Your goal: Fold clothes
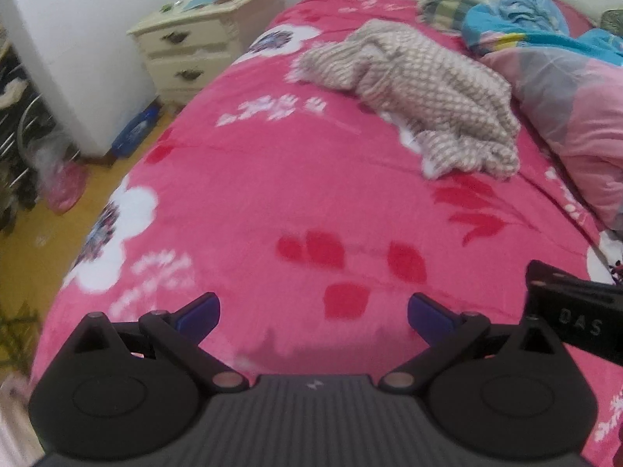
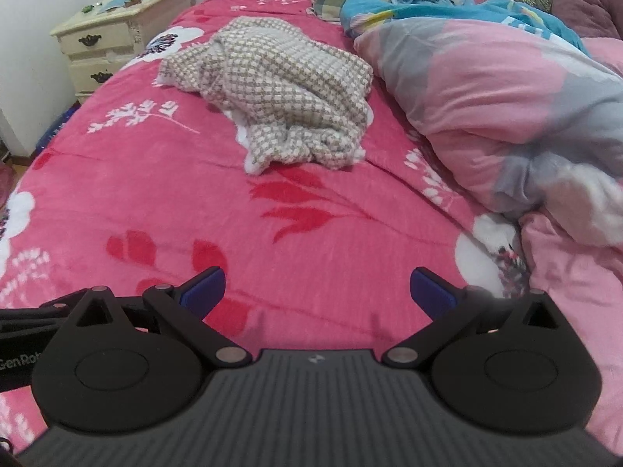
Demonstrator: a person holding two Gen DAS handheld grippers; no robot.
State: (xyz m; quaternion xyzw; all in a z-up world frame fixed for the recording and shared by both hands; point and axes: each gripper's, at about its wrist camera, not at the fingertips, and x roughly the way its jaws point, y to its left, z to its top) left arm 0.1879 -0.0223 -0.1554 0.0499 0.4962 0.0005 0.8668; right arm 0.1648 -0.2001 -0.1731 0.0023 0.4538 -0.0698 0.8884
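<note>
Crumpled beige-and-white checked knit garment [image 2: 288, 89] on the pink bed [image 2: 163, 179].
It lies bunched, stretching roughly from nightstand side toward the quilt [image 2: 498, 109]; left gripper [image 1: 313, 313] and right gripper [image 2: 317, 290] both gape empty.

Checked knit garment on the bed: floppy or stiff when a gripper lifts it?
Likely floppy: the checked garment lies crumpled in soft folds on the pink bedspread. Lifted at one point, it would probably drape and trail. The thick weave suggests some weight.

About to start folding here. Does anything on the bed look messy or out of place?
The checked beige garment lies crumpled in a heap on the pink bedspread, unfolded. Beside it a pink and grey quilt is bunched up. Both hand-held grippers are open and empty.
</note>
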